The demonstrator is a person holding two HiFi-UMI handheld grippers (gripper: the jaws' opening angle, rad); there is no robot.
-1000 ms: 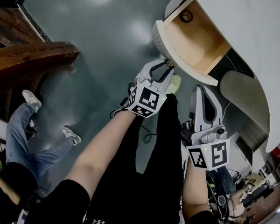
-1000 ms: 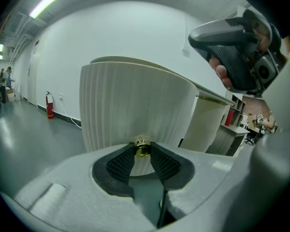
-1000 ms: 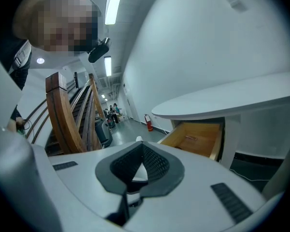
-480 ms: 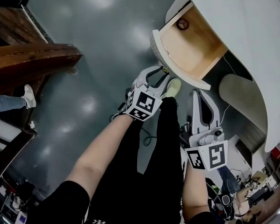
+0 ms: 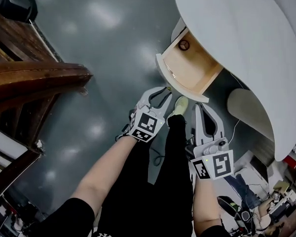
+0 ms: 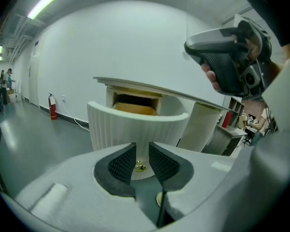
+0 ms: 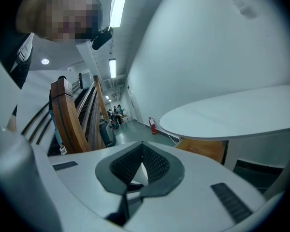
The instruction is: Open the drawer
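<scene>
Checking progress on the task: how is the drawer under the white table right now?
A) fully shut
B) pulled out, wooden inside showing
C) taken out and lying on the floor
B: in the head view the drawer stands out from under the table, and its wooden inside shows from above.

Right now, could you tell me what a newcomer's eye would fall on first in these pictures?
The open drawer, its pale wood inside showing under the white round table, stands out at upper centre of the head view. Just below it the left gripper hangs clear of the curved front, jaws closing on nothing; the small brass knob merely shows through their gap.
</scene>
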